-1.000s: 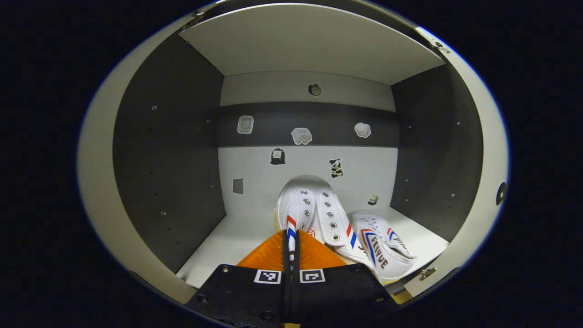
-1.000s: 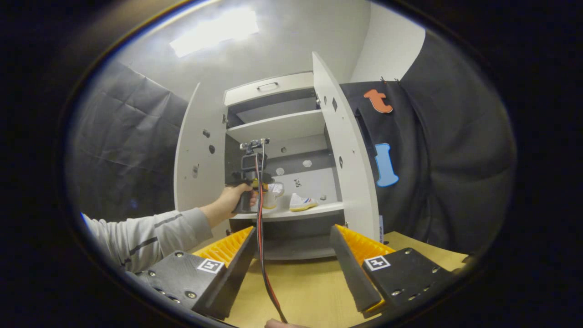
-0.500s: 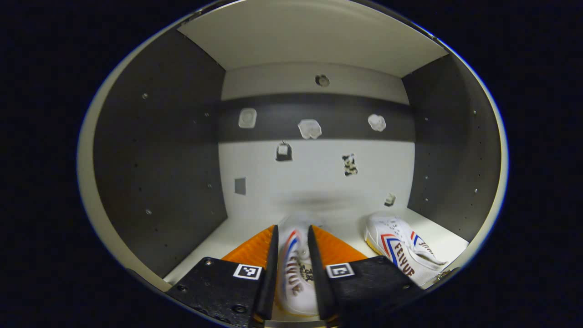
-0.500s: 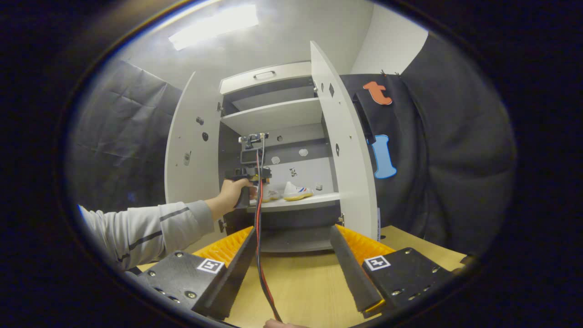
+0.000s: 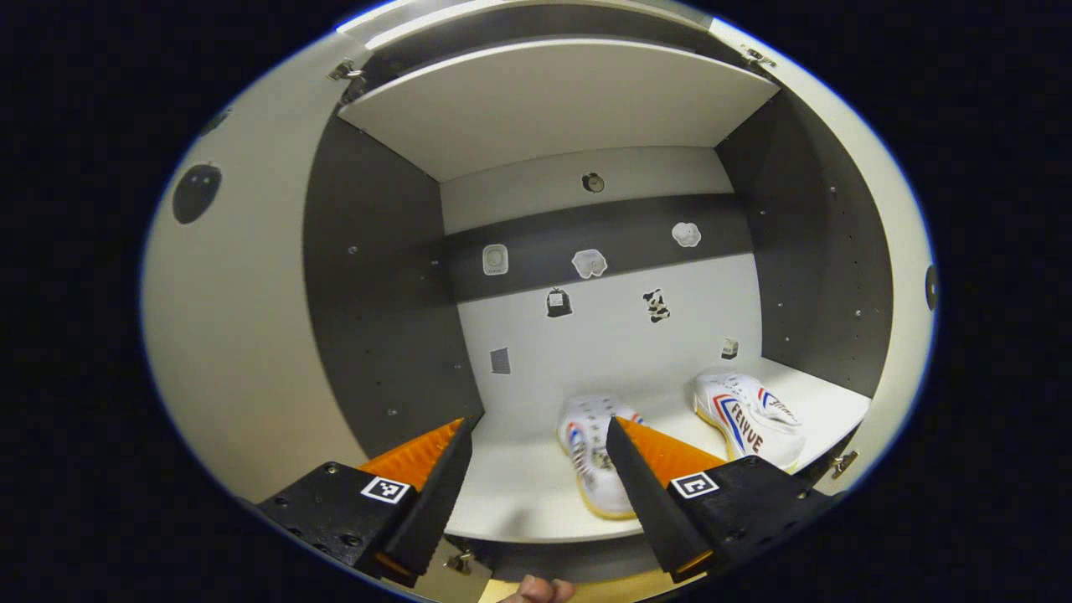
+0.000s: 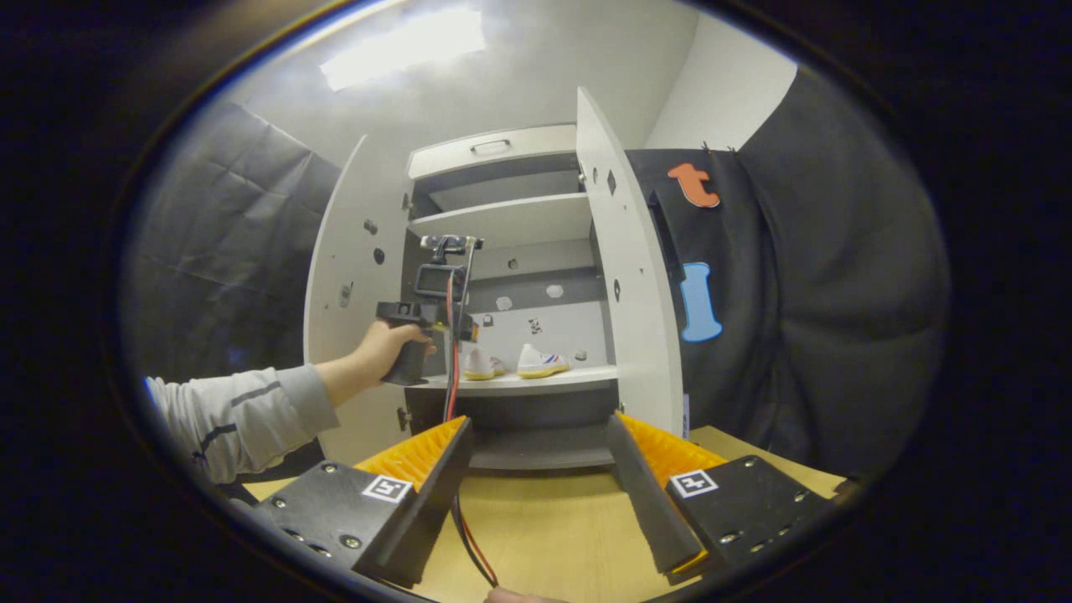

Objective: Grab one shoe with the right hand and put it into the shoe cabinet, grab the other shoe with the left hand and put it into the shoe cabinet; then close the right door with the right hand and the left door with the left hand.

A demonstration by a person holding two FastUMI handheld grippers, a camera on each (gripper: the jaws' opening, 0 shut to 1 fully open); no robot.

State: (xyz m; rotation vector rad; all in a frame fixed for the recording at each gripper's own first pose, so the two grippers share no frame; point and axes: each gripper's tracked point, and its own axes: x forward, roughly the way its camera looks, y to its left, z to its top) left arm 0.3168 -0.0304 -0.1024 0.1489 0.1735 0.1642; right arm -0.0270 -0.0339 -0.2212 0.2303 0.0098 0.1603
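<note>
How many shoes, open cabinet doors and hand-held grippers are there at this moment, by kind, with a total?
Shoes on the cabinet shelf: 2, left shoe, right shoe
Open cabinet doors: 2, left door, right door
Hand-held grippers: 2, left hand-held gripper, right hand-held gripper, both open and empty
Total: 6

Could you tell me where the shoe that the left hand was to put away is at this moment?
In the left gripper view it lies on the cabinet shelf, just beyond the open left gripper, with the other shoe to its right.
</note>
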